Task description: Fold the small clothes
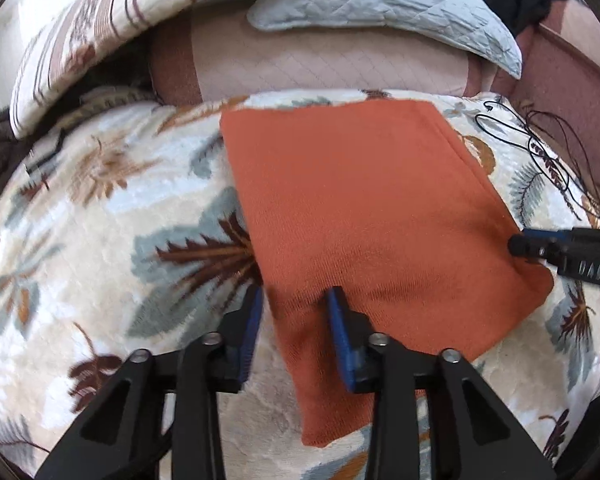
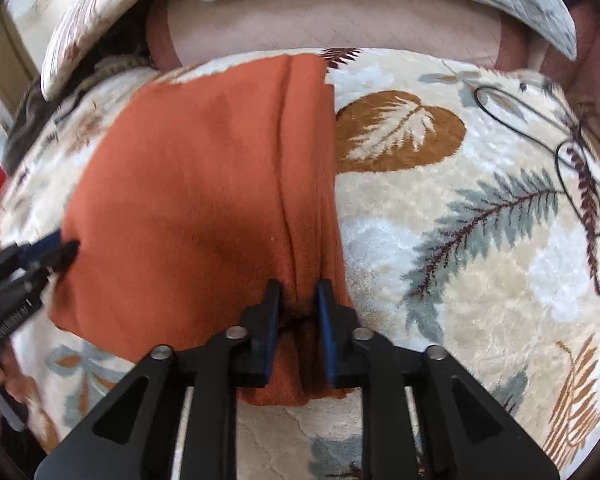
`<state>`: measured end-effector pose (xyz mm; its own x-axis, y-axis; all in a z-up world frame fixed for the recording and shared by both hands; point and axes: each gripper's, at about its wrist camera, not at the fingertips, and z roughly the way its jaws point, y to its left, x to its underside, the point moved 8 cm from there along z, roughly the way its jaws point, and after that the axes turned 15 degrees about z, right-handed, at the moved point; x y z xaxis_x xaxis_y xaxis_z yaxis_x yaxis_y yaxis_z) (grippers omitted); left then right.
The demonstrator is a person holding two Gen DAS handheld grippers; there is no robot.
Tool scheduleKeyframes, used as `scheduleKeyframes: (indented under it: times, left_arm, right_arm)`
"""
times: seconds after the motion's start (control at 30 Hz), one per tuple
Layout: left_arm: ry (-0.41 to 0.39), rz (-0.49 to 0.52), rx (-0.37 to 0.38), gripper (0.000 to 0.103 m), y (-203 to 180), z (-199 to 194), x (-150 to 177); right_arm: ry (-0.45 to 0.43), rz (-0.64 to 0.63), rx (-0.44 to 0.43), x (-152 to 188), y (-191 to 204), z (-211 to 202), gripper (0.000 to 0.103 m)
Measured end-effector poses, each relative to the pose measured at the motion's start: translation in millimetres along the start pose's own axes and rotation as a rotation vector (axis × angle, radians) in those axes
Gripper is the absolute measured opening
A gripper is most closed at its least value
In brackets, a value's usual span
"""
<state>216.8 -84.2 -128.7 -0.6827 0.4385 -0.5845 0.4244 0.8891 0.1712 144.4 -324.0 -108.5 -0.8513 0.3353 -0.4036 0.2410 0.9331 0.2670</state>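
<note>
While the orange cloth (image 1: pixel 364 208) lies flat on the leafy blanket (image 1: pixel 100 208), two grippers work at its near edge.

The left gripper (image 1: pixel 296 312), low in the left wrist picture, stands apart with one pad on the cloth's left edge and one off it, not squeezing. The right gripper (image 2: pixel 298 300), low in the right wrist picture, sits around a bunched ridge on the cloth's right side (whether it pinches, I cannot tell), probably to lift both corners together for a fold.

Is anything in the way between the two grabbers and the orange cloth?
No, nothing visible. The left gripper straddles the orange cloth's near left edge, and the right gripper has the cloth's right edge bunched between its fingers. The black cable lies off to the right.
</note>
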Motion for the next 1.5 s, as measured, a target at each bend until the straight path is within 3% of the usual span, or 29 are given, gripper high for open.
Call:
scheduleKeyframes:
  times: [0.03, 0.13, 0.47, 0.5, 0.6, 0.7, 0.83, 1.1, 1.23, 1.5]
  left_arm:
    - [-0.012, 0.013, -0.016, 0.050, 2, -4, -3]
    - [-0.049, 0.031, -0.040, 0.061, 7, -11, -16]
    - [-0.023, -0.020, -0.042, 0.061, 31, 31, -49]
    - [-0.020, -0.024, -0.039, 0.061, 32, 35, -51]
    - [-0.012, -0.036, -0.036, 0.061, 33, 44, -54]
    - [-0.011, -0.035, -0.046, 0.061, 33, 49, -56]
    - [-0.011, -0.032, -0.045, 0.061, 31, 53, -58]
    - [-0.003, -0.044, -0.055, 0.061, 29, 59, -59]
    - [0.002, -0.039, -0.061, 0.060, 28, 54, -58]
    - [0.008, -0.036, -0.070, 0.061, 26, 39, -54]
  right_arm:
    - [-0.010, 0.009, -0.010, -6, -1, -2, 0.045]
    - [-0.041, -0.001, -0.040, -28, 5, -4, 0.048]
    - [-0.059, 0.048, -0.101, -111, 29, 46, 0.048]
    - [-0.049, 0.044, -0.101, -111, 31, 53, 0.048]
    - [-0.030, 0.010, -0.092, -110, 38, 70, 0.022]
    - [-0.102, -0.049, -0.059, -113, 47, 62, 0.018]
    - [-0.168, -0.022, -0.057, -121, 39, 59, 0.012]
    - [-0.137, -0.024, -0.057, -117, 34, 74, 0.014]
    - [-0.149, -0.013, -0.065, -116, 33, 60, 0.025]
    - [-0.135, -0.015, -0.073, -97, 22, 36, 0.036]
